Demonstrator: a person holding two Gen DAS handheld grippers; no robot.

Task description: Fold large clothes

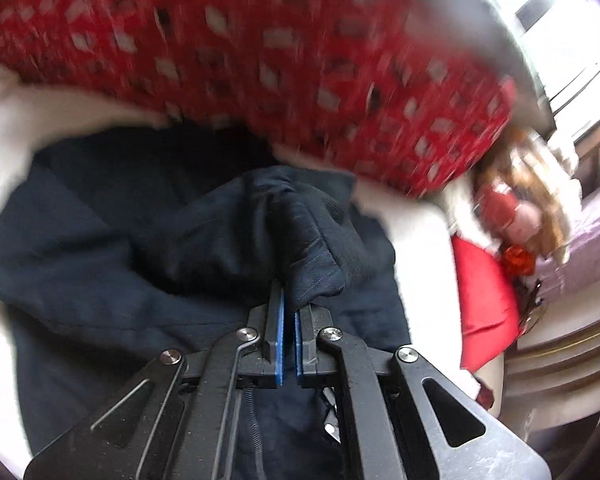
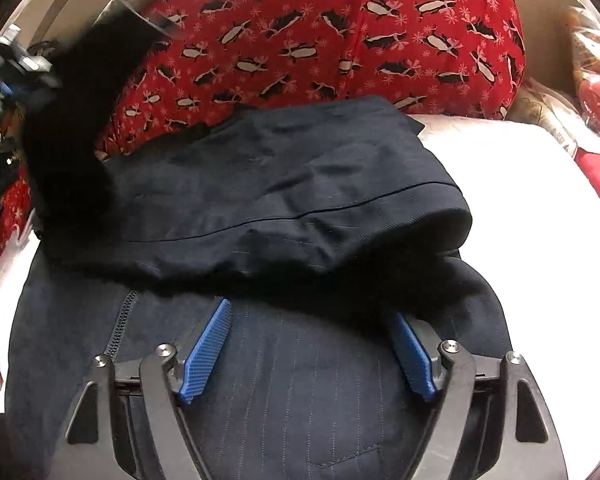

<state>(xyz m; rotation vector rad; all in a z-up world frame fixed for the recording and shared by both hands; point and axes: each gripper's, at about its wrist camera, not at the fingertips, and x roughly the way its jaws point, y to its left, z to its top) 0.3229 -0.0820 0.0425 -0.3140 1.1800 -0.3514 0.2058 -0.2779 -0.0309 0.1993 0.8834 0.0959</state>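
Right wrist view showed a white bed (image 2: pixel 500 168) carrying everything, with a big red pillow (image 2: pixel 340 32) printed with penguins along the far side. Across the middle of the bed lay the dark navy pinstriped trousers (image 2: pixel 284 380), the task's garment, with one part already doubled over the rest so that a thick folded edge (image 2: pixel 440 224) ran across the near half. A zip (image 2: pixel 120 320) showed at the near left. At the far right sat a doll (image 2: pixel 592 80) with reddish hair, blurred.

The right gripper (image 2: pixel 312 344) hung just above the pinstriped cloth with its blue fingers (image 2: pixel 204 352) spread wide and nothing between them. The left gripper (image 1: pixel 288 312) had its fingers pressed together on a bunched wad of the navy cloth (image 1: pixel 300 240), which rose over its tips; the same gripper appeared as a blur at the far left of the right wrist view.

Judging from this, the fold was under way with only one corner controlled. The main risk was unevenness: with the right fingers empty, a pull by the left could drag the loose upper layer askew or undo the doubled edge. The wad in the left fingers looked to be several layers, so some might slip free midway. The pillow lay touching the far edge of the trousers and could snag the cloth.
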